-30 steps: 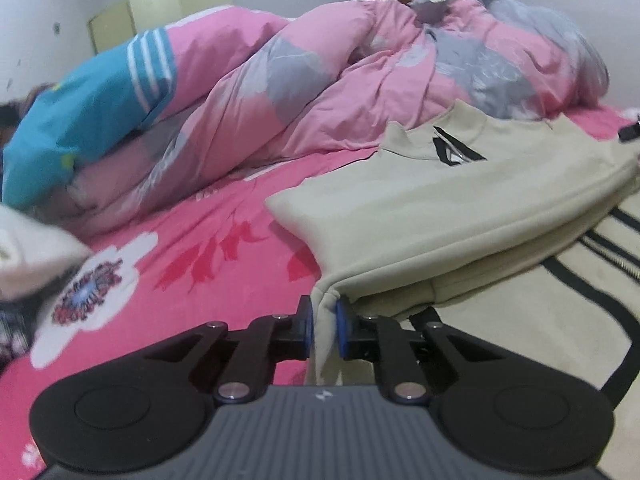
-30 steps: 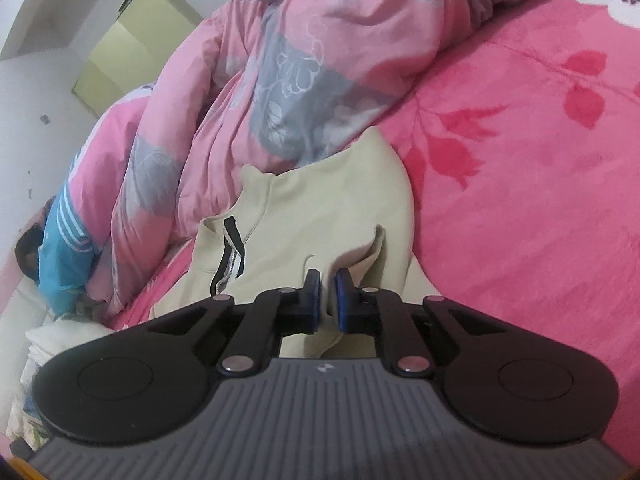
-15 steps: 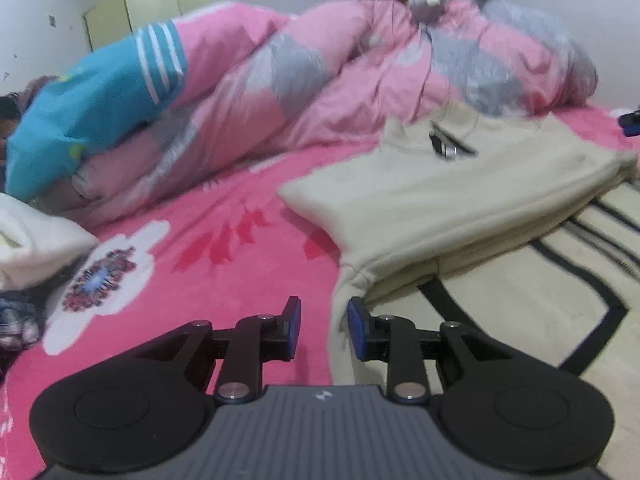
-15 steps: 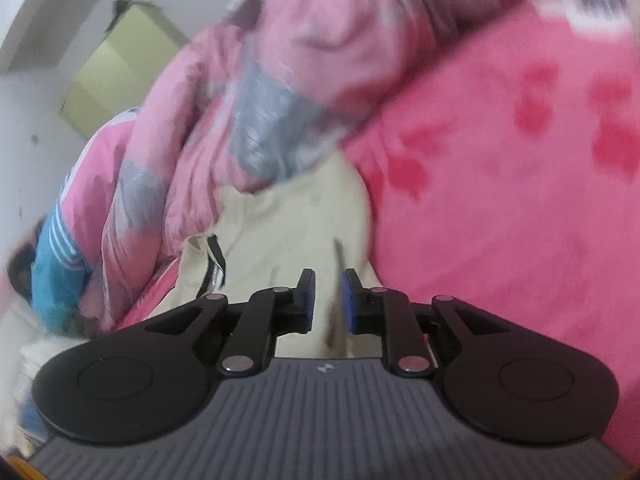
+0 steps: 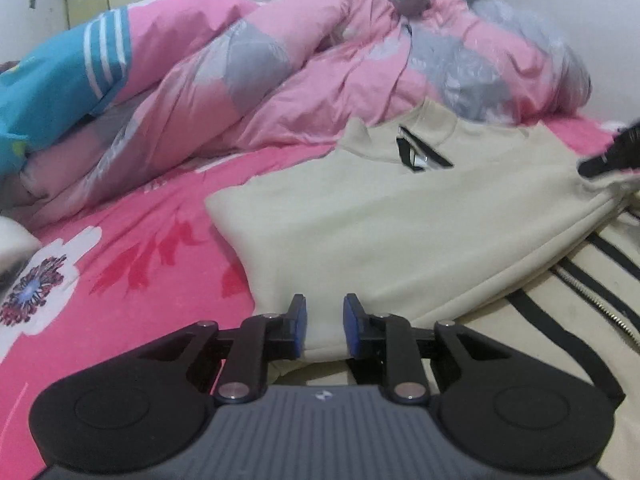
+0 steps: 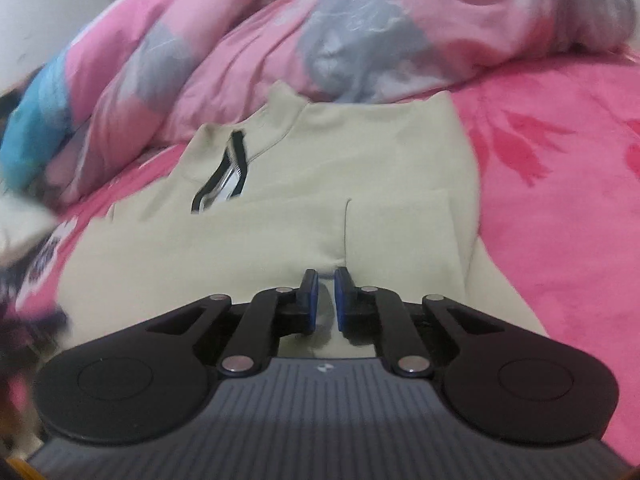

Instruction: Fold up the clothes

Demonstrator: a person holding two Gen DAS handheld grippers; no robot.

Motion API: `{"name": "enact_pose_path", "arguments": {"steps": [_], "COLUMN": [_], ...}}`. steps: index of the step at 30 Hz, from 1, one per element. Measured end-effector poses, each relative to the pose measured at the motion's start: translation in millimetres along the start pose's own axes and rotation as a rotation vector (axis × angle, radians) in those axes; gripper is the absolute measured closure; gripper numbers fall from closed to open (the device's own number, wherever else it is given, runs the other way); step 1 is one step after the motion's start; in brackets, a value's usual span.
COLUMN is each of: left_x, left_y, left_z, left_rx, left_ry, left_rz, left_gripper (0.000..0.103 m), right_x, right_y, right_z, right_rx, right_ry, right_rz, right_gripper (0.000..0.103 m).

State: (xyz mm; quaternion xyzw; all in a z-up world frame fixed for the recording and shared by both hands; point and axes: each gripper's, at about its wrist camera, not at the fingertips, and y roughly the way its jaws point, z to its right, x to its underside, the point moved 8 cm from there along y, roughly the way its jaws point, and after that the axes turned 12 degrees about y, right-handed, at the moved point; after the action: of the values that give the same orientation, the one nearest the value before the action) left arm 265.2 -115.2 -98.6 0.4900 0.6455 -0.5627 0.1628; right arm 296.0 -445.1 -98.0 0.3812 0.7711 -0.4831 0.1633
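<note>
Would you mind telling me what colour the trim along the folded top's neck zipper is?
Black, on a beige top; the zipper trim shows best in the right wrist view.

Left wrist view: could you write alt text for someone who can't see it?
A cream zip-neck top lies folded on a pink flowered bedsheet, its near edge between the closing blue pads of the left gripper, not pinched. Behind it, a pink and grey quilt is heaped up; the right gripper pokes in at right.

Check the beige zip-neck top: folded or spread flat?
Folded: the beige top has a flap doubled over its front, the striped lower layer showing beneath.
</note>
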Motion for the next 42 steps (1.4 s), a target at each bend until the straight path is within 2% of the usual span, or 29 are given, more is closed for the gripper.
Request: {"name": "enact_pose_path", "arguments": {"steps": [2,5,8,11,12,14,15,16,18,21,23,25,27,28,33,35,37,39,42], "left_x": [3,9,14,20,22,25,27,29,35,43,48,51,53,53,54,55,56,56,56], "left_y": [0,1,4,5,5,6,6,6,8,13,17,20,21,21,21,21,21,20,20], "left_z": [-4,-14,-25,-32,-34,-40,-43,-47,-54,-64,-68,-71,-72,-73,-72,-72,-72,-73,-74], "left_rx": [0.018,0.072,0.142,0.193,0.209,0.240,0.255,0.268,0.299,0.346,0.365,0.380,0.382,0.383,0.383,0.388,0.386,0.392,0.398], "left_ry": [-0.047,-0.140,-0.237,-0.307,-0.330,-0.381,-0.411,-0.444,-0.515,-0.636,-0.686,-0.721,-0.731,-0.734,-0.739,-0.746,-0.746,-0.751,-0.755], "left_rz": [0.012,0.037,0.051,0.069,0.075,0.090,0.099,0.106,0.111,0.104,0.098,0.092,0.091,0.092,0.093,0.095,0.096,0.099,0.101], "left_gripper": [0.081,0.081,0.081,0.081,0.081,0.082,0.084,0.085,0.087,0.093,0.098,0.099,0.100,0.100,0.100,0.100,0.100,0.100,0.100], "right_x": [-7,0,31,63,71,83,84,80,71,74,83,95,100,96,66,69,80,85,65], "right_y": [-13,-13,14,56,76,122,133,133,125,106,106,130,170,182,162,160,183,218,224], "right_z": [-36,-107,-184,-227,-232,-220,-214,-214,-222,-261,-289,-304,-292,-285,-291,-301,-309,-310,-312], "right_rx": [-0.031,-0.157,-0.285,-0.308,-0.288,-0.147,-0.136,-0.144,-0.083,-0.169,-0.267,-0.263,-0.121,-0.123,-0.119,-0.193,-0.207,-0.170,-0.125], "right_ry": [-0.093,-0.246,-0.460,-0.603,-0.638,-0.704,-0.706,-0.683,-0.646,-0.735,-0.776,-0.834,-0.895,-0.864,-0.710,-0.674,-0.670,-0.651,-0.536], "right_rz": [0.027,0.001,-0.092,-0.173,-0.198,-0.245,-0.249,-0.252,-0.260,-0.229,-0.247,-0.267,-0.257,-0.239,-0.192,-0.237,-0.285,-0.279,-0.228], "right_gripper": [0.090,0.090,0.091,0.092,0.093,0.094,0.094,0.095,0.092,0.092,0.094,0.094,0.094,0.094,0.095,0.095,0.096,0.103,0.103]}}
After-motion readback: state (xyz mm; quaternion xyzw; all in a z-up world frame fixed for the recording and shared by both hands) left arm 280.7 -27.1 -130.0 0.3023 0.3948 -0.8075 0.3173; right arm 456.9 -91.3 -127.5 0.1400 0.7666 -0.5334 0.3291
